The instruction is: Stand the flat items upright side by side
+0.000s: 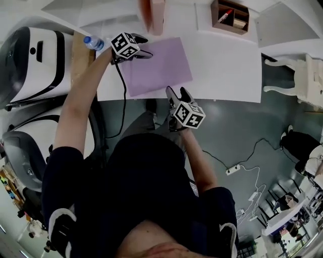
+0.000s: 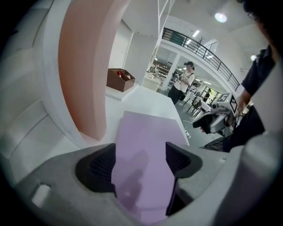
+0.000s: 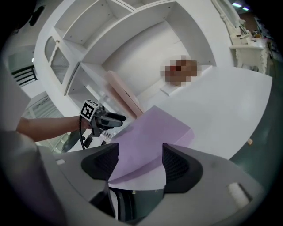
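Head view shows the purple board [image 1: 159, 65] lying flat on the white worktop [image 1: 227, 65]. The left gripper [image 1: 144, 46] is at its far left corner - fingers [image 2: 179, 159] wide apart, with the board between them. The right gripper [image 1: 176, 92] is at the near edge, fingers apart too. A pink board [image 1: 151, 15] stands upright behind.

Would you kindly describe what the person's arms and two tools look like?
The left tool and right tool are dark, each with a white cube of black square markers. Their pads are black and ribbed, in grey housings. A black cable trails from the left tool. The person wears dark short sleeves.
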A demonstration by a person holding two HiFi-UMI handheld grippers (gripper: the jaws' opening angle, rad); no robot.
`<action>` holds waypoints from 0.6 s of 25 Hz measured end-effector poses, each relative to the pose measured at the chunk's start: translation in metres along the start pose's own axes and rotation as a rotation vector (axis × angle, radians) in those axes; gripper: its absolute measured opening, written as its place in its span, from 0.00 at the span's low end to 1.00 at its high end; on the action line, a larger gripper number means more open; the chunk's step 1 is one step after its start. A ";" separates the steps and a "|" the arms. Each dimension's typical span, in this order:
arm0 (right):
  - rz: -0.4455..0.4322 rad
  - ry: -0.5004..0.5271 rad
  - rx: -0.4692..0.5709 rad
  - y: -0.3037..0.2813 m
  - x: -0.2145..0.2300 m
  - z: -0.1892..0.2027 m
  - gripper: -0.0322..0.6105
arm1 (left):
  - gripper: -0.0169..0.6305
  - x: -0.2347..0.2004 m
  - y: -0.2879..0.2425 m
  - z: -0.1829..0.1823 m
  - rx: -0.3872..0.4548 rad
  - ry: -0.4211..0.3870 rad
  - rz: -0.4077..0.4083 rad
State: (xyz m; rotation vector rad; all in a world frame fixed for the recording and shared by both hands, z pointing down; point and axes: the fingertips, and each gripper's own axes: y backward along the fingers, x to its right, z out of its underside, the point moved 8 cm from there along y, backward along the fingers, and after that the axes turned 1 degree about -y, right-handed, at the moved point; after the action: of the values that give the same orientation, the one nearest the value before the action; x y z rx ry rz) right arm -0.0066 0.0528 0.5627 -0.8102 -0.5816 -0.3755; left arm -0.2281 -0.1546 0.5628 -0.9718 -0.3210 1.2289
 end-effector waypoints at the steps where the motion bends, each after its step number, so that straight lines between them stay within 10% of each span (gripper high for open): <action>1: 0.007 -0.020 0.000 -0.001 0.001 0.003 0.53 | 0.59 -0.001 -0.002 0.001 -0.010 0.001 0.007; 15: 0.032 -0.231 0.016 -0.032 0.006 0.040 0.54 | 0.60 -0.016 -0.023 0.013 -0.156 -0.001 0.117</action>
State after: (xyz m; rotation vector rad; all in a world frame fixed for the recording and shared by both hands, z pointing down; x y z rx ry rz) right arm -0.0326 0.0627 0.6061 -0.8529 -0.7849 -0.2485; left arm -0.2285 -0.1633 0.5923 -1.1369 -0.3693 1.3254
